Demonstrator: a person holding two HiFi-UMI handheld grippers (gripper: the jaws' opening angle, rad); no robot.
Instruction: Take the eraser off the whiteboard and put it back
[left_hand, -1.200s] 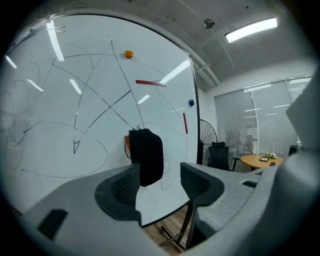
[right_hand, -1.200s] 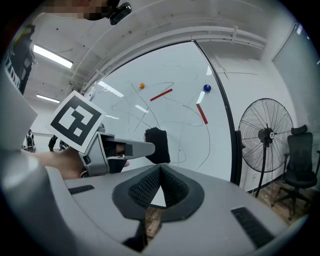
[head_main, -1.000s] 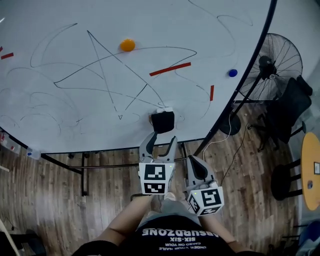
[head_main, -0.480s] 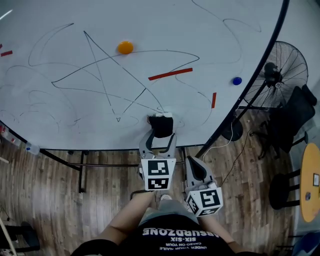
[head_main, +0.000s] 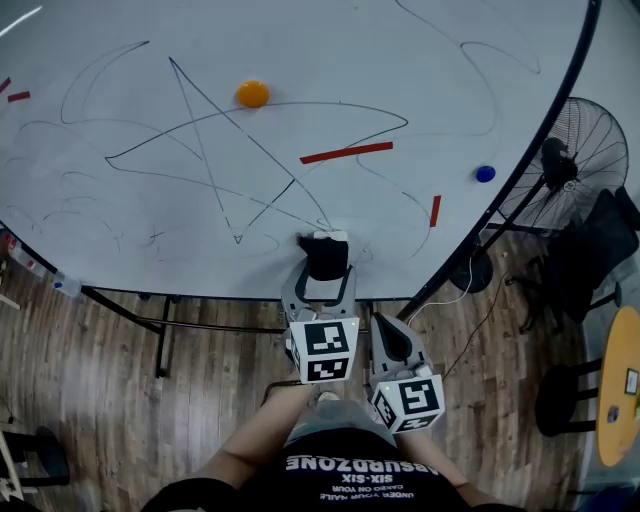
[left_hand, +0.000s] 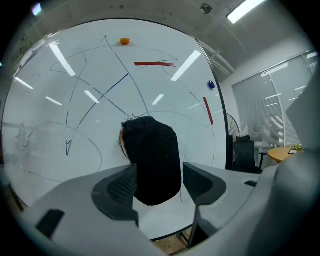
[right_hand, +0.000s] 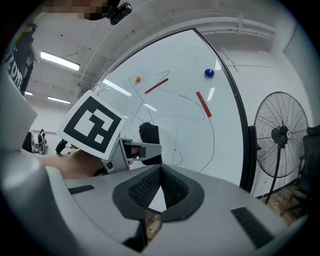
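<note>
Plenty of bare whiteboard (head_main: 300, 190) above and to both sides; dark bottom rim just below, fan (head_main: 580, 160) well off to the right. Black, fuzzy eraser (head_main: 325, 256) (upright block) low on the board, between left gripper (head_main: 320, 272) jaws, just been opening, now spread wide. Right gripper (head_main: 386, 322) pinched together, empty.

The left gripper's (head_main: 321, 278) jaws are just being opened, loose around the eraser (head_main: 323, 257). The right gripper (head_main: 388, 330) is being held closed alongside.

head view: overhead, steeply down, far
left gripper view: level, near whiteboard (left_hand: 165, 90)
right gripper view: level, farther back
shared: whiteboard, eraser (left_hand: 152, 165)
</note>
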